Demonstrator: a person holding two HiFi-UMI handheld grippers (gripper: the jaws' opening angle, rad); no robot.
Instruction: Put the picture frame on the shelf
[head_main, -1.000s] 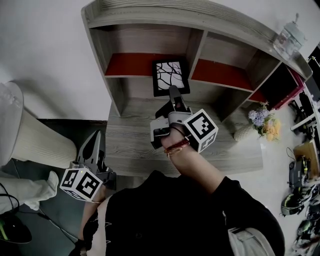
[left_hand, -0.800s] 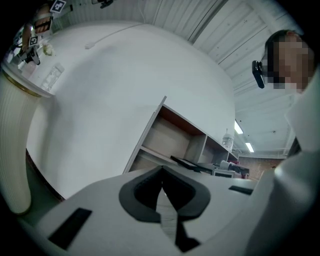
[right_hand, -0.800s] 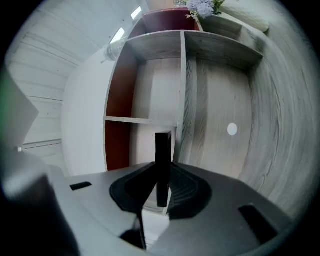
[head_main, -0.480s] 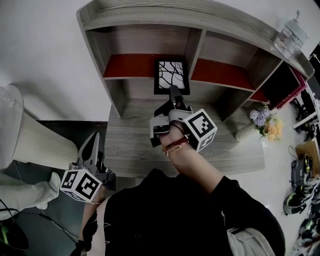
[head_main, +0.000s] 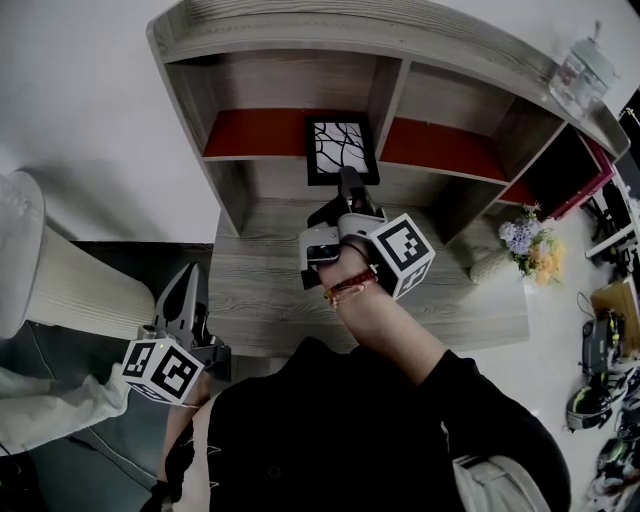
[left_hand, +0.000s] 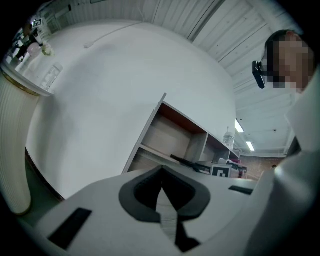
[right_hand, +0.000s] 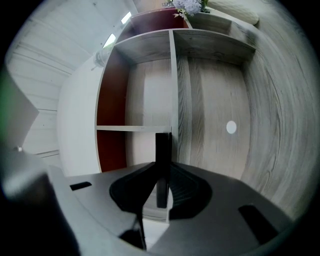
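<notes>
Status: transport done, placement not finished

- right gripper (head_main: 347, 182), centre of the head view: jaws part-way closed and clamped on the picture frame (head_main: 341, 150). Its own view shows the frame edge-on as a dark bar pinched between the two pads, so the grip looks firm
- picture frame: black border, white panel with a dark branch pattern, upright and facing the camera. It sits upper centre of the head view, right at the front of the shelf (head_main: 290, 30), overlapping the vertical divider (head_main: 385, 90) between the two red-backed compartments
- cannot tell whether its bottom edge rests on a shelf board or hangs just clear of it
- left gripper (head_main: 190, 275), lower left of the head view, off the near edge of the desktop (head_main: 260, 280): jaws fully together, nothing between them, well apart from the shelf, not involved
- clutter: glass bottle (head_main: 580, 72) on the shelf top at upper right, flowers (head_main: 527, 243) at right; both well clear of the frame

Done: frame picked up and brought to the shelf opening
Left, by my read: seat it in a compartment so it stands by itself, open the jaws, back the right gripper out without tipping it
</notes>
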